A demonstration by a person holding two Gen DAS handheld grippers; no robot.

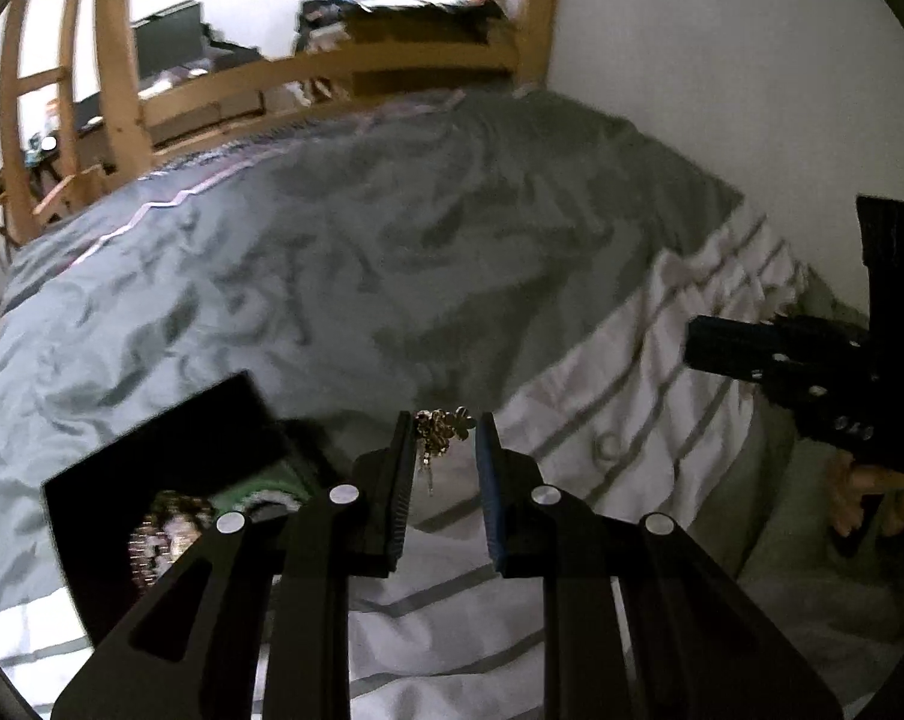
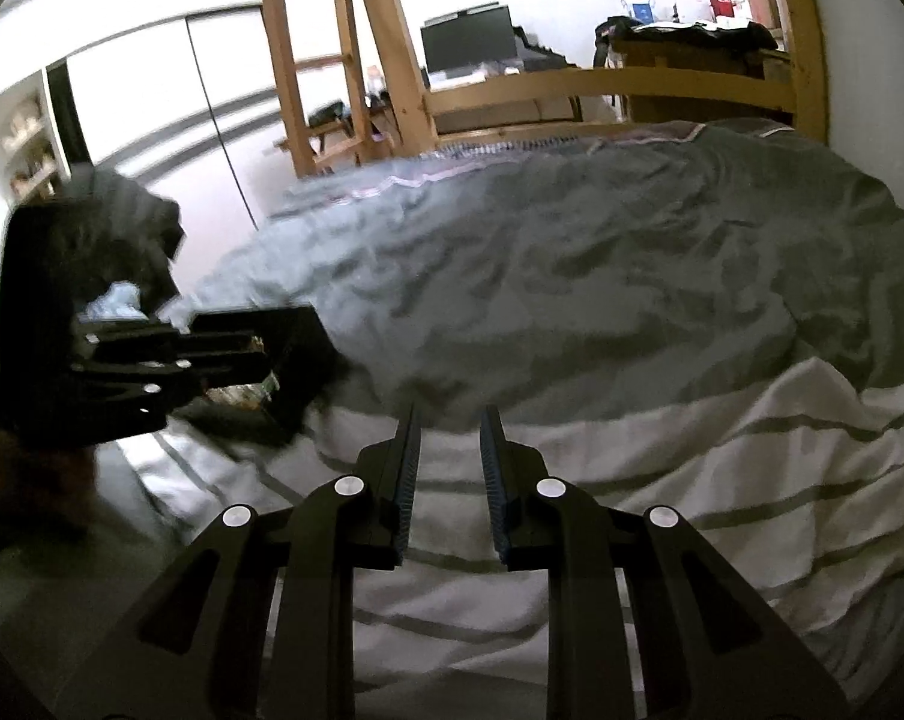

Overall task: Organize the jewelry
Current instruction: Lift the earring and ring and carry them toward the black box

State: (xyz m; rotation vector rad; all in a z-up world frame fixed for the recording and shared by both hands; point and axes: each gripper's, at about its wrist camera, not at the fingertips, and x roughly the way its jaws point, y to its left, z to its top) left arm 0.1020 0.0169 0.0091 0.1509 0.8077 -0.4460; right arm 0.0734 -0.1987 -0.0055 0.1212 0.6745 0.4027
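Jewelry, a small gold-toned chain piece with flower-shaped charms, hangs at the tips of the left claw at lower centre of the left wrist view; the jaws stand narrowly apart, the chain against the left one. Lower left sits a black open box of beaded pieces on the grey-and-white striped bed cover. The right claw is slightly parted, holding nothing.

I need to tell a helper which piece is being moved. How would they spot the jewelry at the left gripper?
Start at the grey and white duvet. Above its striped white part, the left gripper carries a small gold charm cluster at its fingertips. Other jewelry lies in the black box.
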